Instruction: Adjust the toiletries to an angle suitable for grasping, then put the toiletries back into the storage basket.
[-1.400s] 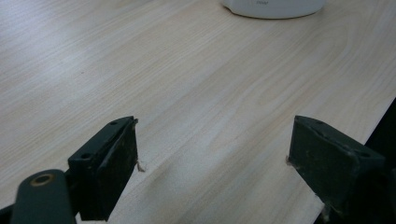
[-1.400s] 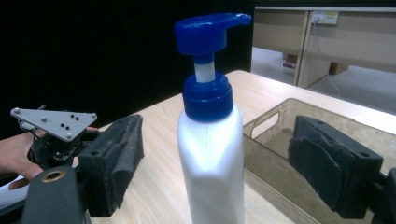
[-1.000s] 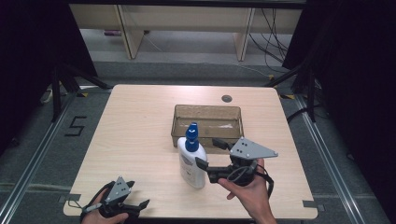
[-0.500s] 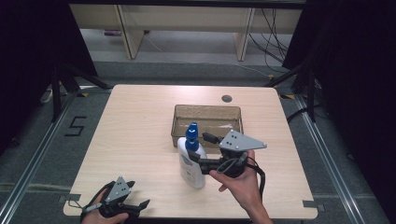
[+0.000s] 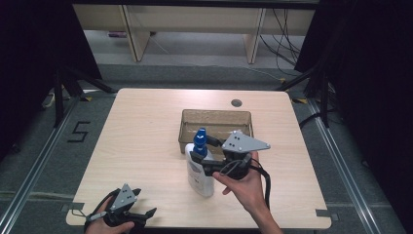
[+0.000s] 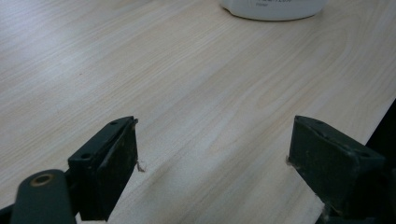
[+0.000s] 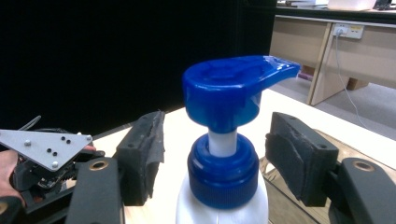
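The pump bottle [image 5: 199,165] stands upright on the table [image 5: 146,141], toward the middle of the near half, just in front of the near left corner of the brown tray [image 5: 216,117]. Its body is white; the collar and pump head [image 7: 233,91] are blue, with the spout pointing toward the tray side in the high view. In the right gripper view the collar sits between the two jaws, with a clear gap on each side, so nothing is gripped.

The right gripper [image 5: 202,163] is held level at the bottle's neck from the right-hand side, its jaws spread wider than the collar and not touching it. The right hand [image 5: 246,183] holds it from the near side, and the grey three-cornered plate on top lies over the tray's near edge in the high view. A black cable loops beside the hand.

The tray rests on the far half of the table, nearer the right edge than the left; its contents cannot be made out at this angle, though it appears bare. A small round grommet [image 5: 236,103] sits near the far edge.

The left gripper [image 5: 141,215] lies low at the near left corner of the table, well apart from the bottle. Its jaws stand wide open over bare wood, holding nothing. The bottle's white base [image 6: 273,8] shows at the top edge of the left gripper view.
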Available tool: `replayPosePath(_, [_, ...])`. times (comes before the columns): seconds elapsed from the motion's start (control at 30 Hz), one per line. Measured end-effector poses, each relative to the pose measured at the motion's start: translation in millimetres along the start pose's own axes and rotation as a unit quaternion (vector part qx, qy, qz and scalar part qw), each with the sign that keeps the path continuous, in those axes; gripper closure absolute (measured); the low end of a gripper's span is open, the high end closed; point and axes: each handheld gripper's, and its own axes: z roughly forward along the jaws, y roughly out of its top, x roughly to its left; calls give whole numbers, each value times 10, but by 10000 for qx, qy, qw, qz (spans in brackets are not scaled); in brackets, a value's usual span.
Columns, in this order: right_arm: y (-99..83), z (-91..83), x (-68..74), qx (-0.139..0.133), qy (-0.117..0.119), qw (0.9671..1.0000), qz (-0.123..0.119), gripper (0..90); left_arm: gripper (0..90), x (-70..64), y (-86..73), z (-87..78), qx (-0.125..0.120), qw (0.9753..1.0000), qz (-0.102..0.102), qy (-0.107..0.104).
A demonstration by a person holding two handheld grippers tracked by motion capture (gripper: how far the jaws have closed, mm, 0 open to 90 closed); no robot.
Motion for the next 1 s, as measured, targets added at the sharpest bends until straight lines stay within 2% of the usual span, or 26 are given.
replayPosePath(0.07, [1,30,-9,-11,27,10000,-20,397,150,-8,-3,11,-31,10000,-3,75])
replayPosePath(0.1, [2,48,-14,-11,51,10000,-26,406,151,-11,-6,12,-39,10000,-24,8])
replayPosePath(0.13, [4,59,-17,-17,22,10000,-50,420,150,-8,-6,12,-27,10000,4,64])
replayPosePath(0.17, [3,75,-17,-31,91,9999,-29,435,150,-9,-5,8,-26,10000,1,50])
replayPosePath(0.23, [8,96,-21,-63,27,9999,-114,466,150,-3,-2,-5,14,10000,6,-23])
replayPosePath(0.27, [6,112,-15,-88,102,9999,-45,483,150,-5,-4,-7,-3,10000,6,-43])
replayPosePath(0.3, [8,116,-11,-56,82,9999,-26,496,150,-16,-7,3,-92,9999,-56,-28])
replayPosePath(0.33, [12,120,-13,-40,69,10000,-59,514,150,-17,-7,0,-108,9999,-48,-4])
replayPosePath(0.37, [15,130,-21,-92,39,9998,-145,535,150,-1,1,-21,32,10000,73,60])
replayPosePath(0.4, [16,133,-21,-102,23,9998,-155,549,150,1,1,-16,-20,10000,42,4])
replayPosePath(0.47, [16,134,-18,-144,54,9998,-105,597,150,-6,-3,-9,-80,10000,24,37])
replayPosePath(0.5, [15,139,-24,-195,65,9997,-116,600,151,3,-5,-6,-47,9999,81,64])
replayPosePath(0.53, [15,137,-32,-207,35,9997,-158,603,150,-8,-6,-4,-53,10000,40,39])
replayPosePath(0.57, [19,131,-46,-209,-36,9994,-273,606,150,-8,-2,-11,15,10000,64,1])
replayPosePath(0.6, [20,127,-21,-192,-1,9996,-196,616,151,-20,2,-14,-21,10000,69,29])
replayPosePath(0.67, [31,121,-11,-183,-97,9995,-256,616,150,-13,5,-20,-20,9999,91,45])
replayPosePath(0.73, [27,135,-5,-219,-42,9997,-117,616,150,-18,1,-17,-60,10000,41,34])
replayPosePath(0.77, [27,137,-6,-215,-77,9997,-112,616,150,-20,0,-20,-46,10000,38,48])
replayPosePath(0.8, [30,129,6,-162,-170,9996,-128,616,150,-32,-3,-10,-116,9999,-49,43])
replayPosePath(0.83, [32,137,19,-218,-129,9996,-113,616,150,-35,-5,-7,-138,9999,-77,33])
replayPosePath(0.93, [49,141,41,-92,-194,9997,-99,616,150,-17,-12,-18,-64,10000,51,48])
replayPosePath(1.0, [54,147,27,-134,-254,9995,-163,616,150,-20,-11,-21,-68,10000,59,37])
